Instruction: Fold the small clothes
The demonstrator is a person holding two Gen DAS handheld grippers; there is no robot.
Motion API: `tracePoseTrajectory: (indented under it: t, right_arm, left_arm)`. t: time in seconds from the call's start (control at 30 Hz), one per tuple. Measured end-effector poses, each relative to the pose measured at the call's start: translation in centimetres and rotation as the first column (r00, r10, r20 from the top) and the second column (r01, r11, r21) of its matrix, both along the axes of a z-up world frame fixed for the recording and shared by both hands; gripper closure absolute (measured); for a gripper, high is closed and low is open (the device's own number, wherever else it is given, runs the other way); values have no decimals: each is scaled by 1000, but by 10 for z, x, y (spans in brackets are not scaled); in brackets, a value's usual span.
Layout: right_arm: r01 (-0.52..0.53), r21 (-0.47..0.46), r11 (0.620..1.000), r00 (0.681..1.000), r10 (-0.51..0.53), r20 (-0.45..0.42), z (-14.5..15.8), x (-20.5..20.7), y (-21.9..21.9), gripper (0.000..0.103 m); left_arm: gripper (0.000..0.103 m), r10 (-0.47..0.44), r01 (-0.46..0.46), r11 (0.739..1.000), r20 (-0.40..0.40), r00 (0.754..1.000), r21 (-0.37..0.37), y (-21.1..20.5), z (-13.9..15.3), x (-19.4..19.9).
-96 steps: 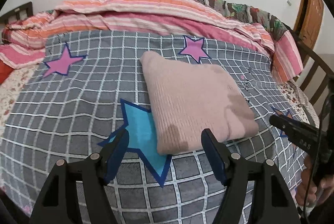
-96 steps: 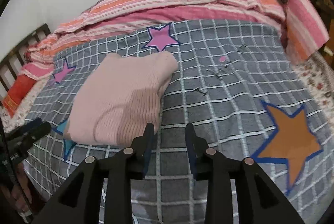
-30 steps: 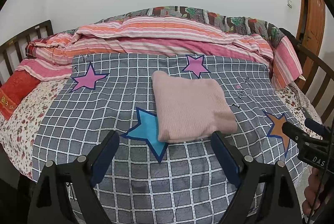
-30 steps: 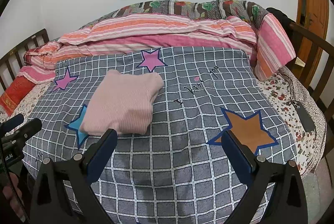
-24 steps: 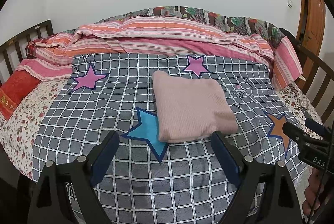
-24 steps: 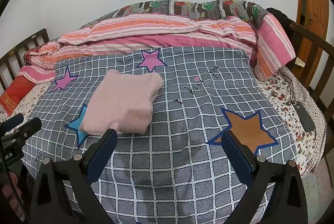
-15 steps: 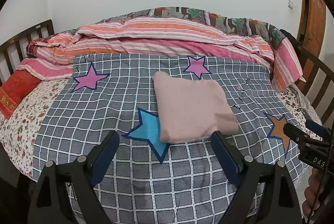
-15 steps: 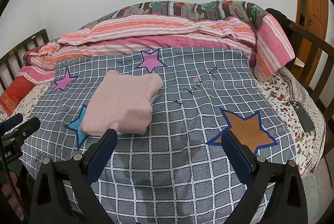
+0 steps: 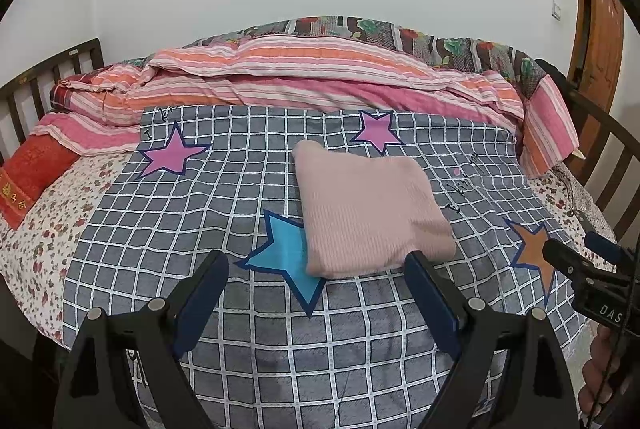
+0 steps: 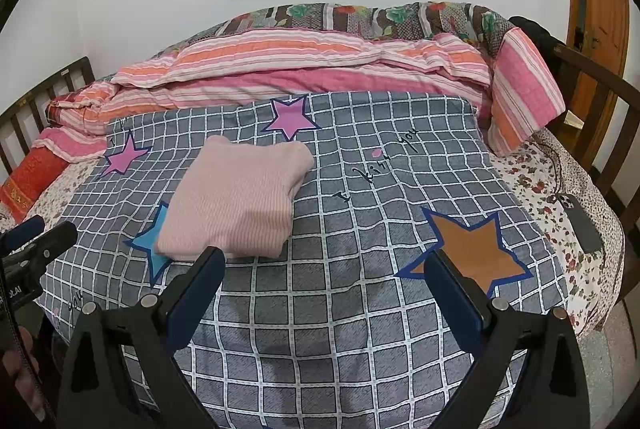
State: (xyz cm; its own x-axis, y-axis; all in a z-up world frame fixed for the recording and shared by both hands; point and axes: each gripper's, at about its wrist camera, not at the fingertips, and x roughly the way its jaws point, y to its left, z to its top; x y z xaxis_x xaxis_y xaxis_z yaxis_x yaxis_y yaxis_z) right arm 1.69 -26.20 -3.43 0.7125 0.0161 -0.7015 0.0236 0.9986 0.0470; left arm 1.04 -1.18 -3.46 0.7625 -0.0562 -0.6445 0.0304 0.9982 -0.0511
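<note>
Grey checked blanket (image 10: 360, 309) reads "I kiss you".

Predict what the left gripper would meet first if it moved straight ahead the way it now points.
Probably the near edge of the folded pink sweater, or the grey checked blanket just before it; depth is unclear. The left gripper is open and empty.

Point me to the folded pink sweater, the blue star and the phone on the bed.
folded pink sweater (image 9: 368, 209), left wrist view, middle of its top face.
blue star (image 9: 286, 253), left wrist view, its centre, beside the sweater's edge.
phone (image 10: 580, 223), right wrist view, middle of its dark back.
</note>
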Motion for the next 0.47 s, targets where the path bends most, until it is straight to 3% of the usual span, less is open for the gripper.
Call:
tracePoseTrajectory:
  t: [0.47]
  right_arm:
    - [0, 9, 1000, 1000, 0, -4, -4, 5, 1, 5]
  left_arm:
    - [14, 1, -1, 1000, 1, 1000, -10, 7, -1, 9]
